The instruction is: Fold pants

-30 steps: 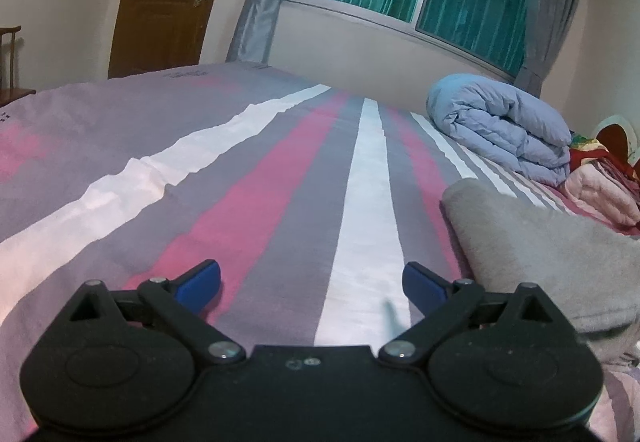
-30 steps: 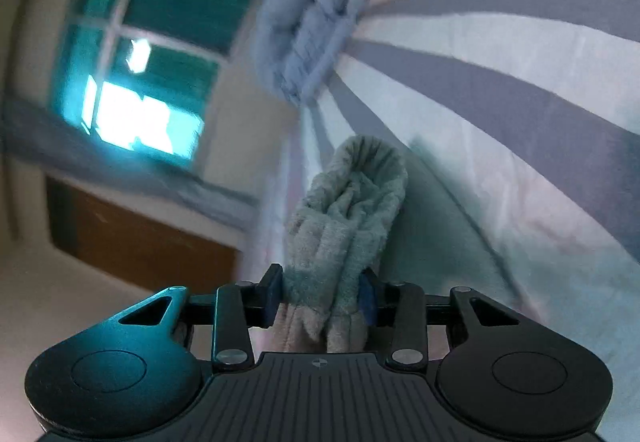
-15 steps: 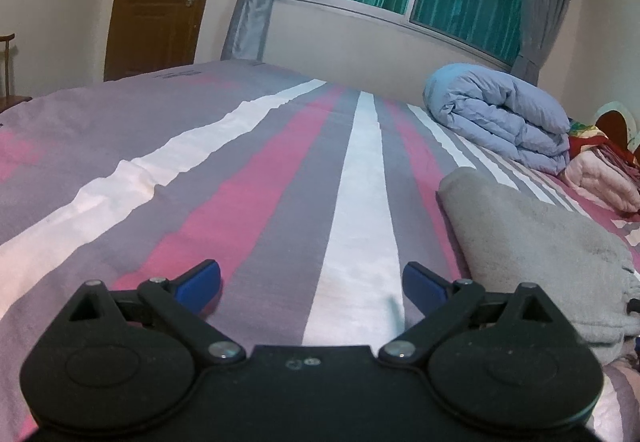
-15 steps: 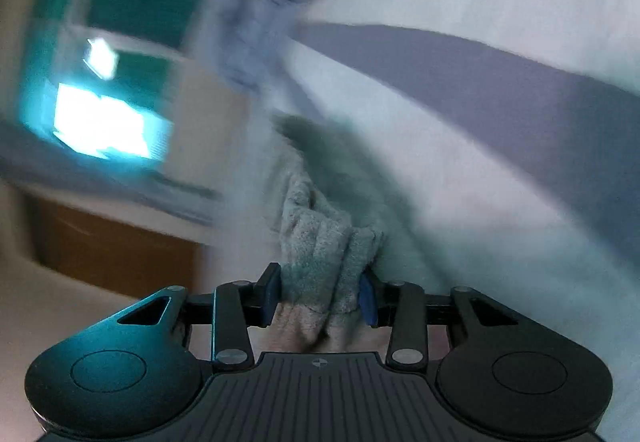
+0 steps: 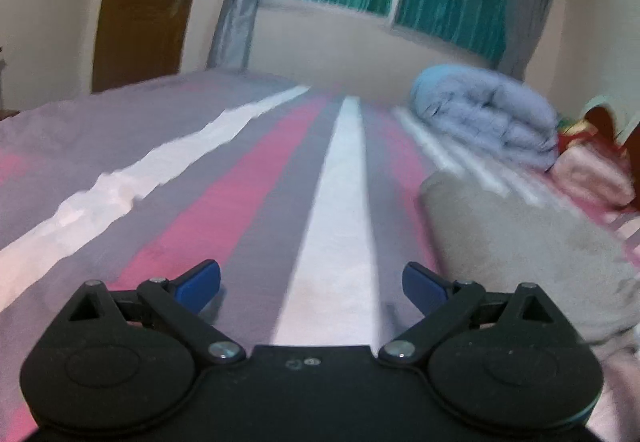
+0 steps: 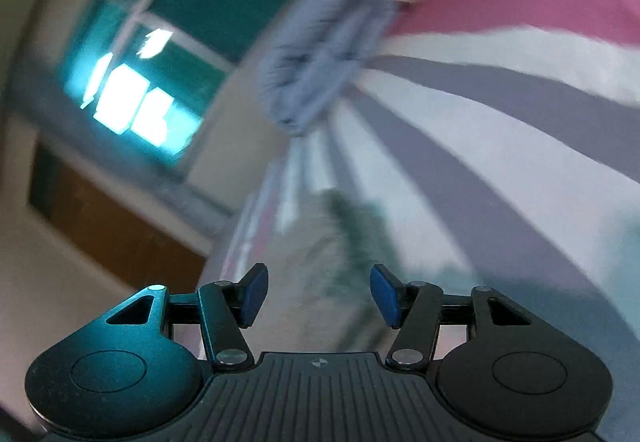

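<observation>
**Letting go of the pants: where the fold could slip**

While my right tool (image 6: 316,292) is opening, the biggest risk is the grey pants (image 5: 516,250) themselves: they are thick and fleecy, and a stacked fold of that cloth may spring back or slump sideways once nothing presses on it. In the right wrist view the grey cloth (image 6: 332,282) lies ahead of and between the blue pads (image 6: 386,296), but the pads no longer press it, and the picture is too blurred to tell whether any fibre still clings. If one does, pulling away could drag the top layer off.

My left tool (image 5: 311,284) stands wide with nothing in it, over the bed (image 5: 332,234), just left of the pants. The pants lie folded toward the right side of the bed, short of the blue duvet (image 5: 484,122) and near the pink blanket (image 5: 592,178).

Room is generous to the left, where striped sheet runs bare to the far edge. To the right it is tighter: the duvet and blanket crowd that side, so any smoothing sweep that way could snag them. The bed's near edge is hidden below both tools.
</observation>
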Demonstrator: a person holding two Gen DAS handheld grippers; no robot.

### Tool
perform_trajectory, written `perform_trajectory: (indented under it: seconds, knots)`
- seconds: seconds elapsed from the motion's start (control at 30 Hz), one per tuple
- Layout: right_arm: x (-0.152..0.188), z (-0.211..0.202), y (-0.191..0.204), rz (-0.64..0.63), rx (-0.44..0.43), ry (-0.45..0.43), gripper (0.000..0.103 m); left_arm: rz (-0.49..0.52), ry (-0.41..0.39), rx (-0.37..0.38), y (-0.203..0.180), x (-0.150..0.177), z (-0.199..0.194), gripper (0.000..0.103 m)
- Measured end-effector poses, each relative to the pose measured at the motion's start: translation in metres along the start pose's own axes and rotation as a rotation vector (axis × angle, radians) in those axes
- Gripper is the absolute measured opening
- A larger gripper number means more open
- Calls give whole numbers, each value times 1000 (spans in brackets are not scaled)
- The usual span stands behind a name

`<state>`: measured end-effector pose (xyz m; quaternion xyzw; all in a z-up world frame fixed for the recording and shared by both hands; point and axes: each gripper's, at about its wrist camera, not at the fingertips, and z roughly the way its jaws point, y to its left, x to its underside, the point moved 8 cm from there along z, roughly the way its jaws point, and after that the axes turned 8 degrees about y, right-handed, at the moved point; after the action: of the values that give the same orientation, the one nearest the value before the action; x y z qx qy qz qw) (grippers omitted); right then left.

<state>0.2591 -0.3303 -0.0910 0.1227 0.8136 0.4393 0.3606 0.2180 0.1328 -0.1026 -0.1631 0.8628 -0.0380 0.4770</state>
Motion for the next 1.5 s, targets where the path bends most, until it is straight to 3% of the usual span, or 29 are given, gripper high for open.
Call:
perform_trajectory:
  seconds: [0.07, 0.13, 0.2, 0.23, 0.3, 0.37, 0.47, 0.6, 0.73, 0.83, 0.9, 0.97, 1.1, 1.2, 1.4, 1.5]
  knots:
    - [6, 15, 16, -63, -25, 35, 57, 2, -29, 57, -12, -6, -3, 92]
    - [16, 32, 15, -114, 31, 71, 56, 25, -36, 101, -28, -8, -1, 94]
    - [25, 44, 5, -146, 125, 119, 56, 64, 41, 164, -46, 1, 15, 94]
    - [26, 44, 5, -157, 125, 124, 56, 90, 90, 168, -53, 8, 23, 94]
    - [25, 40, 10, -176, 127, 159, 56, 115, 115, 171, -57, 12, 29, 94]
    - [19, 31, 19, -191, 103, 171, 57, 96, 85, 176, -53, 1, 27, 94]
    - [1, 26, 34, -279, 98, 120, 57, 89, 38, 183, -51, -25, 35, 94]
    - [-19, 53, 47, -347, 122, 122, 57, 139, 56, 202, -67, -65, 68, 94]
    - [-30, 98, 54, -472, 234, 135, 57, 256, 113, 217, -99, -78, 107, 94]
    - [-31, 132, 36, -506, 329, 164, 57, 359, 192, 145, -108, -65, 140, 97]
    - [-29, 162, 11, -511, 418, 235, 58, 373, 216, 148, -107, -52, 153, 97]
    - [-29, 172, -6, -457, 402, 264, 67, 326, 226, 178, -100, -49, 151, 97]
    - [-37, 145, -8, -357, 241, 220, 67, 263, 218, 264, -77, -45, 117, 96]
    - [-37, 117, -18, -290, 146, 220, 67, 213, 261, 344, -62, -27, 90, 96]
    - [-16, 81, -40, -221, 116, 285, 67, 111, 289, 352, -49, -6, 69, 96]
    - [-2, 78, -50, -96, 77, 335, 67, 55, 312, 354, -52, 3, 72, 96]
